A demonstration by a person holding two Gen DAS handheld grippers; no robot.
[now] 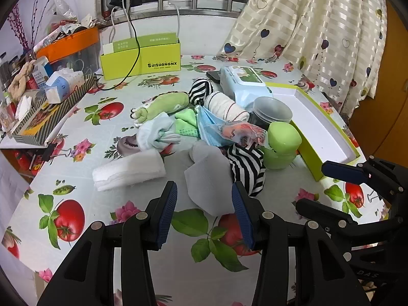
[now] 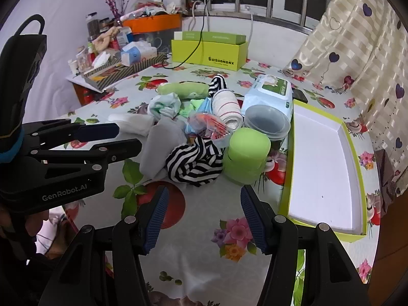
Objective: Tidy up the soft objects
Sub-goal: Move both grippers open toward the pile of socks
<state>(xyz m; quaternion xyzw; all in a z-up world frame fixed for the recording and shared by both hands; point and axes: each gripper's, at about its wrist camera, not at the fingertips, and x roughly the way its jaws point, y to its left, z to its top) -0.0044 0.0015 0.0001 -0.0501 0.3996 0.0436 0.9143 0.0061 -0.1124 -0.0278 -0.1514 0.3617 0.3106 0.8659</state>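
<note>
A heap of soft things lies mid-table: a grey cloth, a black-and-white striped cloth, a folded white pad, a pale sock, a blue face mask, a green plush toy and a rolled white towel. My left gripper is open, with the grey cloth's near edge lying between its fingertips, unpinched. My right gripper is open and empty, just short of the striped cloth.
A green-rimmed white tray sits right of the heap. A green jar, a clear tub and a wipes pack crowd the heap's right side. A green box and cluttered bins stand behind.
</note>
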